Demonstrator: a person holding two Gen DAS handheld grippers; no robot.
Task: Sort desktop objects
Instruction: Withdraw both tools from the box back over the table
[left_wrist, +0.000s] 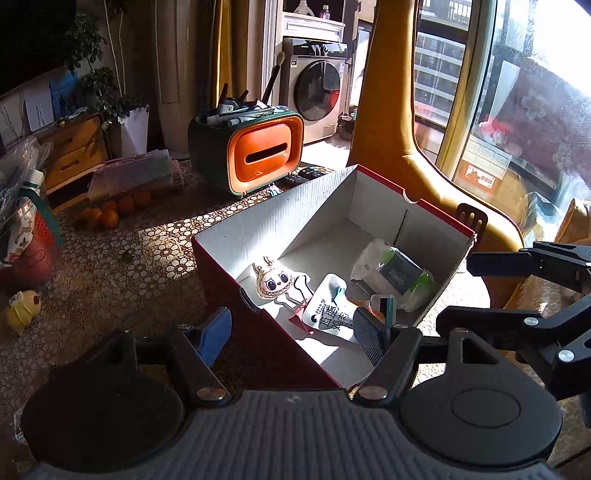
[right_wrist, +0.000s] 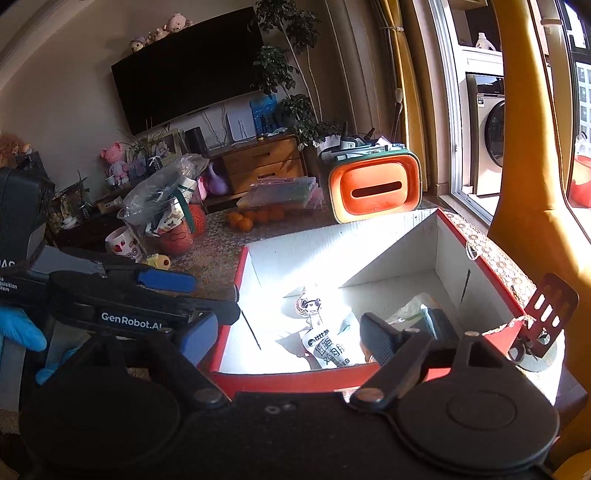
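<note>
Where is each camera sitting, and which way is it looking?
Left wrist: sits on the left gripper, looking down into the red box toward the orange holder; the right gripper's arms show at right.
Right wrist: sits on the right gripper, looking into the red box toward the TV; the left gripper and a blue glove show at left.
Shared: box, snack pouch, orange holder.

My left camera sits behind my left jaws, looking forward and down, close over the box's (left_wrist: 236, 254) near corner. My right camera looks the same way from the box's (right_wrist: 280, 380) near edge. Both share the box interior beyond the jaws, the pouch (left_wrist: 325, 310) (right_wrist: 328, 347), and the orange organizer (left_wrist: 258, 155) (right_wrist: 373, 188) farther ahead.
</note>
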